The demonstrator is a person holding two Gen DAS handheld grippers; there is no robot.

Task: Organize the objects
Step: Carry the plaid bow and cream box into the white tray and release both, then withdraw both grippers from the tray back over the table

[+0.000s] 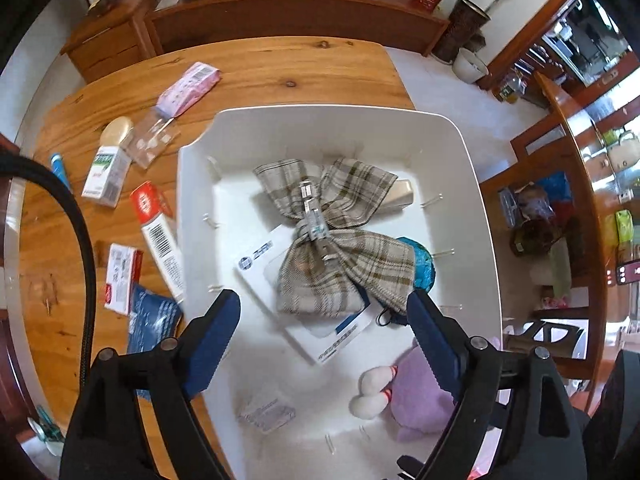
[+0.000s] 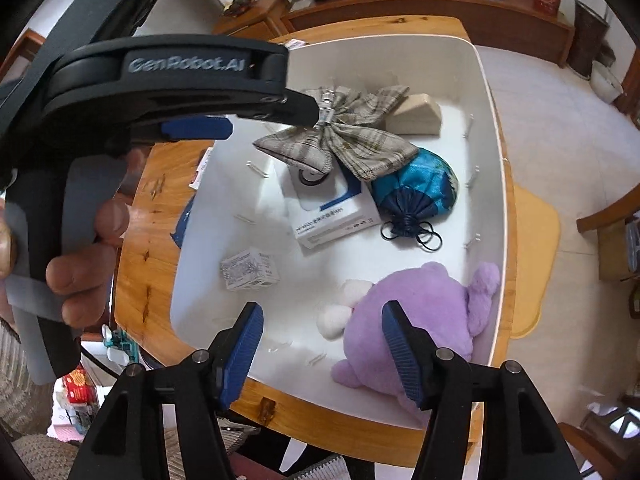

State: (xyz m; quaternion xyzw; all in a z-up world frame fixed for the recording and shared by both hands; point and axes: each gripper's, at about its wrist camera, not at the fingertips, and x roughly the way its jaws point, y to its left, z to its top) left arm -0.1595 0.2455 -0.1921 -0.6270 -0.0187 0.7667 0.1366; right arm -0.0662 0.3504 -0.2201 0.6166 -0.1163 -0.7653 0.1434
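Both tongs spread above the white bin, nothing pinched.

We see the left tongs (image 1: 324, 316) spread wide over the bin (image 1: 478, 216), just above the plaid bow (image 1: 340, 232), which lies on a white box (image 1: 260, 268) beside a blue pouch (image 1: 424, 268). The right tongs (image 2: 322, 320) are spread too, empty, over the bin's near end, where a purple plush (image 2: 424, 312) sits against the wall and a small carton (image 2: 250, 270) lies on the bin floor. On the surface (image 1: 280, 64), along the bin's left side, lie a toothpaste box (image 1: 156, 232), a pink pack (image 1: 188, 88), a white bottle (image 1: 108, 164) and a red-and-white box (image 1: 122, 276) (a hand (image 2: 86, 272) grips the left handle).
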